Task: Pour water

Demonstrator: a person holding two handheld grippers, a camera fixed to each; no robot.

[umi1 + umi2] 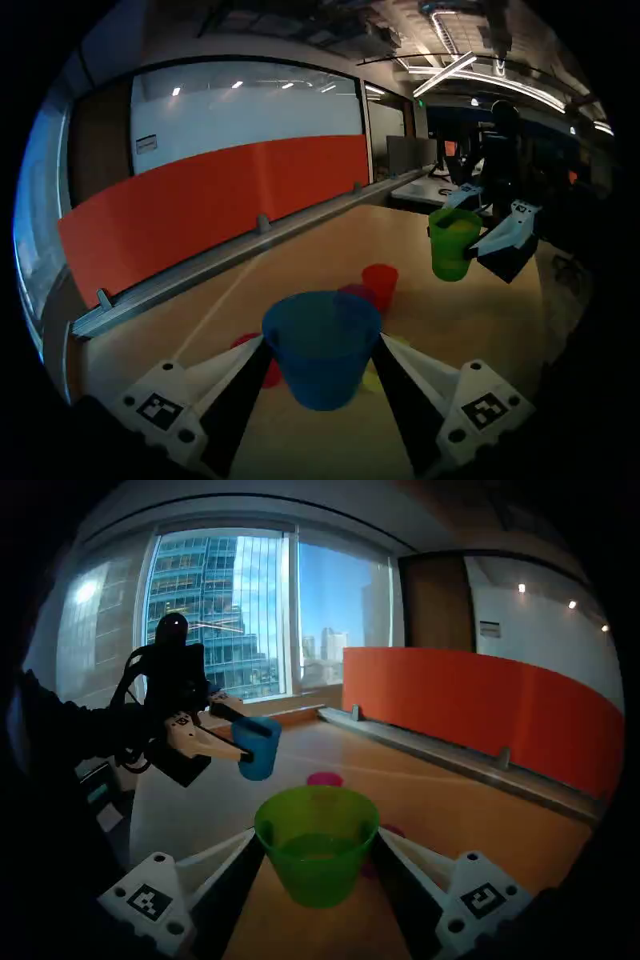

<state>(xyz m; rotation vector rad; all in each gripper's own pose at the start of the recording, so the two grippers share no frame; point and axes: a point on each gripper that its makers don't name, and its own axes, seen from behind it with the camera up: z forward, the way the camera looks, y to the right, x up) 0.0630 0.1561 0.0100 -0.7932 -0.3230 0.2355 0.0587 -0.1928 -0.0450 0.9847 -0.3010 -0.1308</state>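
L gripper (322, 340) jaws clamp blue cup (322, 364); R gripper (318, 832), green cup (317, 860).

We see the left gripper (322, 342) clamped on an upright blue cup (322, 372), near us. Far right, the right gripper (458, 230) grips a green cup (448, 254) above the table (480, 336). A red cup (379, 286) stands between them.

We are seeing a blue cup (322, 352) and a green cup (317, 856) of smooth, translucent plastic. The table (336, 240) is showing a satin wood finish, with a matt metal rail (216, 262) along its edge.
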